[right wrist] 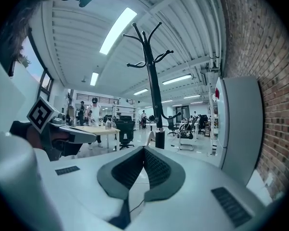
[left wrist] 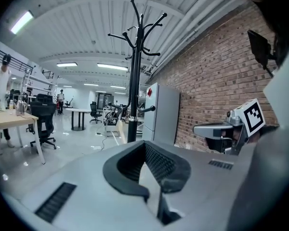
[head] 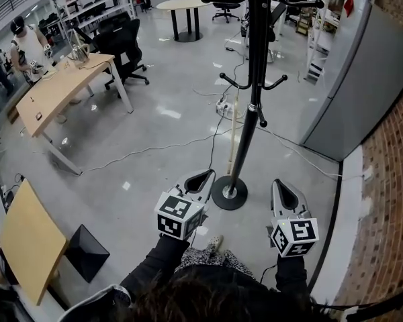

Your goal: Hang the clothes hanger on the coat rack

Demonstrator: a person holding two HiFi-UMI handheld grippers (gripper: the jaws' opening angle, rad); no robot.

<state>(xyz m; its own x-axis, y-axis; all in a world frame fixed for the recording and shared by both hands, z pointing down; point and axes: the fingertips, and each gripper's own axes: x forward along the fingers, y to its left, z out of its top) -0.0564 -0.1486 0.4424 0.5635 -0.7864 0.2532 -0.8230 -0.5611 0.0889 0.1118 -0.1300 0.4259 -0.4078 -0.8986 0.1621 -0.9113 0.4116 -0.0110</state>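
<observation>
Head view, steeply down onto an open office w/ a glossy grey floor (head: 168, 113). At centre stands a tall black coat rack (head: 255, 59): a single pole on a round base (head: 230, 193), w/ a ring of lower hooks (head: 275, 82) partway up and more hooks at the top.

The clothes hanger (head: 234, 133) is pale wood, seen edge-on. It hangs right beside the pole, just under the lower hooks. Whether its hook sits over one of them can't be made out. Both gripper views show it as a pale shape low against the pole.

At the bottom of the frame, two arms in black sleeves (head: 158, 260) reach fwd, one each side of the base. The left hand-held gripper (head: 203, 177) sits just left of the base, jaws closed together, nothing between them. The right hand-held gripper (head: 282, 188) is near the base's right side. Its jaws are likewise pressed together and empty. Neither touches the rack or the hanger. Each carries a cube w/ square markers.

Bkgd:
- Upper left: a long wooden surface (head: 60, 89) w/ a black office chair (head: 124, 45) beside it, and a person (head: 23, 45) at its far end.
- Right: a grey cabinet (head: 363, 79) against a brick wall (head: 389, 200).
- A thin cable (head: 154, 149) trails across the floor toward the rack.
</observation>
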